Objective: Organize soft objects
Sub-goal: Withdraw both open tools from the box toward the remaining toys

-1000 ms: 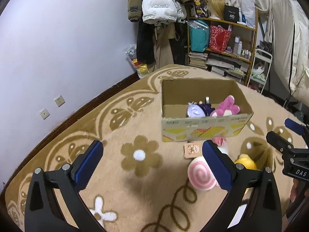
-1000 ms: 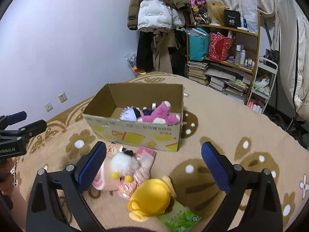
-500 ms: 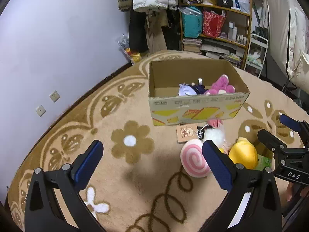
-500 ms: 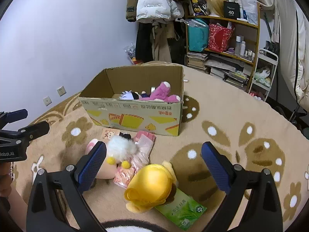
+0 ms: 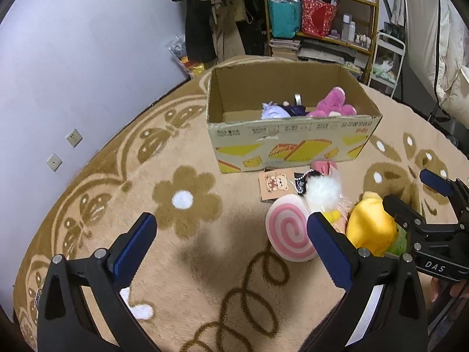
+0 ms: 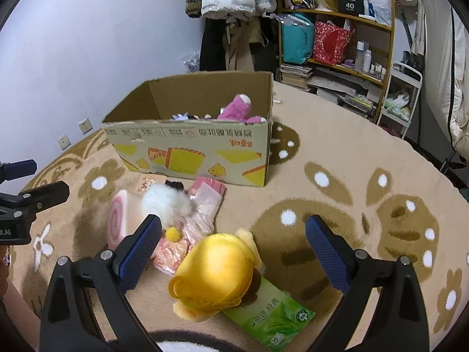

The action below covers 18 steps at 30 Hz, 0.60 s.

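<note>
Right gripper, jaws wide and empty, hovers directly over the yellow plush lying on the rug before the box; left gripper, also wide, sits farther off.

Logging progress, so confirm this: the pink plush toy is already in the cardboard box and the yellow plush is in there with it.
Half right. The pink plush toy is in the cardboard box, but the yellow plush lies on the carpet before it, as the right wrist view shows.

The left claw, jaws wide apart, hangs over the carpet beside a pink swirl cushion.
</note>
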{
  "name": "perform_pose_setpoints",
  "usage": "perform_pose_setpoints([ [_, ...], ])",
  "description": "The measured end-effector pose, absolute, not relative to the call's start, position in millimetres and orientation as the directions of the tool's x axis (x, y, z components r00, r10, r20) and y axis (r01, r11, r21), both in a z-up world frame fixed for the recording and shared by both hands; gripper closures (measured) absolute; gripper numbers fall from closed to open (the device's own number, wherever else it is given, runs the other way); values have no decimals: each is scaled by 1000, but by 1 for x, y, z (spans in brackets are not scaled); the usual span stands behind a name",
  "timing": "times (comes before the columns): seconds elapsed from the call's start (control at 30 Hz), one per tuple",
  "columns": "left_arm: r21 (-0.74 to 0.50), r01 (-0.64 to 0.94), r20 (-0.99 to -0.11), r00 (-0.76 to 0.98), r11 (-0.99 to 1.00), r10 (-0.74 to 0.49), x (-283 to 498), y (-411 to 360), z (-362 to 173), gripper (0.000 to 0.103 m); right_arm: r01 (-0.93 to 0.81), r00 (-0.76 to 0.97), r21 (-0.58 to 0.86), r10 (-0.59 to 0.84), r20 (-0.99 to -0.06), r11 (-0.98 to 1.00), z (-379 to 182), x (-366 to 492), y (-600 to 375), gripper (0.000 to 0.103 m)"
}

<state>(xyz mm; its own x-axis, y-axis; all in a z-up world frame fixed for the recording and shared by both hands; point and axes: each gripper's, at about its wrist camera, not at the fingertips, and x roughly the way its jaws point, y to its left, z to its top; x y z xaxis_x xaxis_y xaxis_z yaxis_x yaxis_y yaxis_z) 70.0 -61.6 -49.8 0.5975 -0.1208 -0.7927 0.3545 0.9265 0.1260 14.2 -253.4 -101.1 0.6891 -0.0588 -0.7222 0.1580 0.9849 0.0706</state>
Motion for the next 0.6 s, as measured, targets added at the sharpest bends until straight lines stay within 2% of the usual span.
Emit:
perform_pose_setpoints([
  [0.6, 98, 393, -853, 506, 914, -126, 87, -76, -85, 2, 139, 623, 74, -29, -782, 988, -138, 27, -252, 0],
])
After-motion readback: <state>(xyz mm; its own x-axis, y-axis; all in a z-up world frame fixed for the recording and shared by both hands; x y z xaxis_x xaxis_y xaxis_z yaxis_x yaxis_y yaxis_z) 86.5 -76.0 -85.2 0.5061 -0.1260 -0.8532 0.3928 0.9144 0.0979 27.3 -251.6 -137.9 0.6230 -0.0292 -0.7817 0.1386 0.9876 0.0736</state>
